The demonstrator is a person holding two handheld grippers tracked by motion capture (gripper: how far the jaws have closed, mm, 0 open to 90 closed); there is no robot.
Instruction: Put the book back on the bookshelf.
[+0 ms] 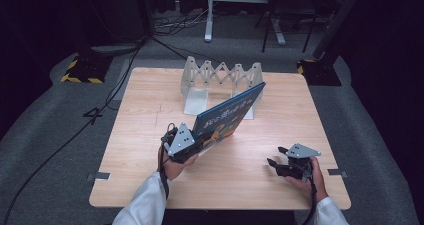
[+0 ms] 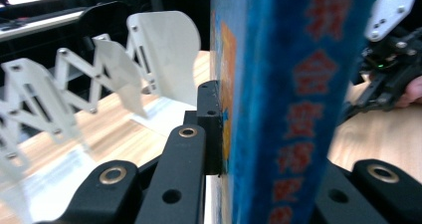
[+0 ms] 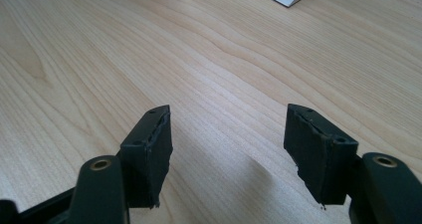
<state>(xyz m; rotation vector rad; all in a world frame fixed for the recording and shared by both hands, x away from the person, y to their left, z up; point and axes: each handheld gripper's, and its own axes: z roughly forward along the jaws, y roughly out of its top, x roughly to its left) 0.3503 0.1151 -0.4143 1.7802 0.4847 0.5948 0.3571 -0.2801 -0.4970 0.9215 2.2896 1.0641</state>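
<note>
High view shows your left gripper (image 1: 192, 144) with its jaws clamped on the near corner of the blue book (image 1: 230, 110), whose long axis runs up toward the folding rack (image 1: 220, 77) beyond, while your right gripper (image 1: 278, 156) rests on the tabletop (image 1: 145, 110), jaws apart.

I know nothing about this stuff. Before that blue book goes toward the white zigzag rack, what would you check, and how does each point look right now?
1. Left tongs shut on the blue book: ok; in the left gripper view the jaws squeeze it near the spine.
2. Book clear of the table: ok, it is held tilted above the wood.
3. Zigzag rack standing at the far edge: ok.
4. Rack slot open to take the book: cannot tell.
5. Right tongs out of the way: ok, open, holding nothing, low over the table to the right.
6. Grip firm enough not to slip: cannot tell.
</note>
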